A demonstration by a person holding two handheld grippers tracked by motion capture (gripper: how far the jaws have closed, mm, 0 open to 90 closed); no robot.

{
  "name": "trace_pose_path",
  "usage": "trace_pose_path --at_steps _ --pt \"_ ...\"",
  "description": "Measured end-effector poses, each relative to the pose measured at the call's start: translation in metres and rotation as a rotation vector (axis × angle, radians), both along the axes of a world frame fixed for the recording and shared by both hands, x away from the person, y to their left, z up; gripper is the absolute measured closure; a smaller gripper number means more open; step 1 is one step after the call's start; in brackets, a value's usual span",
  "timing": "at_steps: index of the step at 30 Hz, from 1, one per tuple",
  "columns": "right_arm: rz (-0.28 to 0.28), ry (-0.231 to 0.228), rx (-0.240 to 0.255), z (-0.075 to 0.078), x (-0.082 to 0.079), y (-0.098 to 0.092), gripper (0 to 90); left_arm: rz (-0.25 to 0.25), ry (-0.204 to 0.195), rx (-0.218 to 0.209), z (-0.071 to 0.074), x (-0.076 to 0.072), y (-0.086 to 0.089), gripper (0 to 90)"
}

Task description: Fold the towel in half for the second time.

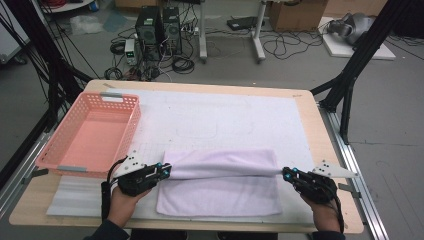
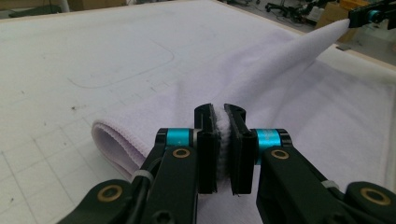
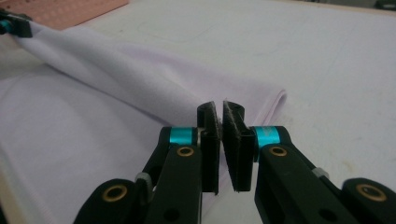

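We hold the lilac towel [image 1: 220,182] by two corners, its long axis running left to right across the white mat [image 1: 210,117]. Our left gripper [image 1: 166,170] is clamped on the left corner, our right gripper [image 1: 286,173] on the right one, the lifted edge taut between them above the near half. The flat near hem lies toward us, so the fold travels that way.
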State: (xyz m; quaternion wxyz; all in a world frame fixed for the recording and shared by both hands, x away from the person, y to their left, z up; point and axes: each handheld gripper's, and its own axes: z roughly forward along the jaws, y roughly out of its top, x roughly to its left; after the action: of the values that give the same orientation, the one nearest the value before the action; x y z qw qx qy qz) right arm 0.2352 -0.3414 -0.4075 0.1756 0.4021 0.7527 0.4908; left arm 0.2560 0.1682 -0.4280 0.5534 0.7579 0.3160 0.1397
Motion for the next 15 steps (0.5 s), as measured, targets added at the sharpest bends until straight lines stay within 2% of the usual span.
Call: trace_pose_path --at_steps 3,5,6,7,8,9,10,12,13,15 --pt "0.058 0.016 -0.016 -0.001 -0.008 -0.002 85.2 -0.015 0.009 -0.015 0.001 -0.006 0.003 82.2" --pt "0.086 0.035 -0.017 0.0 -0.013 -0.003 85.1 -0.044 0.019 -0.035 0.001 -0.007 0.007 81.2" --pt "0.108 0.057 -0.022 -0.001 -0.013 -0.004 84.7 -0.067 0.036 -0.058 0.001 -0.006 0.009 78.5" --pt "0.135 0.101 -0.027 -0.003 -0.012 -0.004 82.8 -0.076 0.048 -0.079 0.001 -0.005 0.011 73.0" --pt "0.143 0.134 -0.057 -0.006 -0.011 -0.004 78.3 -0.078 0.056 -0.102 0.001 -0.004 0.013 66.6" --pt "0.136 0.145 -0.079 -0.009 -0.01 -0.004 74.3 -0.068 0.054 -0.13 0.001 -0.002 0.016 60.1" --pt "0.127 0.164 -0.072 -0.012 -0.009 -0.005 71.2 -0.049 0.046 -0.154 0.002 0.0 0.018 54.0" --pt "0.102 0.143 -0.038 -0.013 -0.007 -0.009 64.7 -0.008 0.047 -0.198 0.003 0.001 0.021 44.0" --pt "0.082 0.13 -0.015 -0.012 -0.006 -0.01 62.2 0.009 0.048 -0.197 0.003 0.002 0.022 44.0" --pt "0.026 0.097 -0.013 -0.009 -0.004 -0.01 57.8 0.054 0.061 -0.164 0.001 0.005 0.022 42.6"
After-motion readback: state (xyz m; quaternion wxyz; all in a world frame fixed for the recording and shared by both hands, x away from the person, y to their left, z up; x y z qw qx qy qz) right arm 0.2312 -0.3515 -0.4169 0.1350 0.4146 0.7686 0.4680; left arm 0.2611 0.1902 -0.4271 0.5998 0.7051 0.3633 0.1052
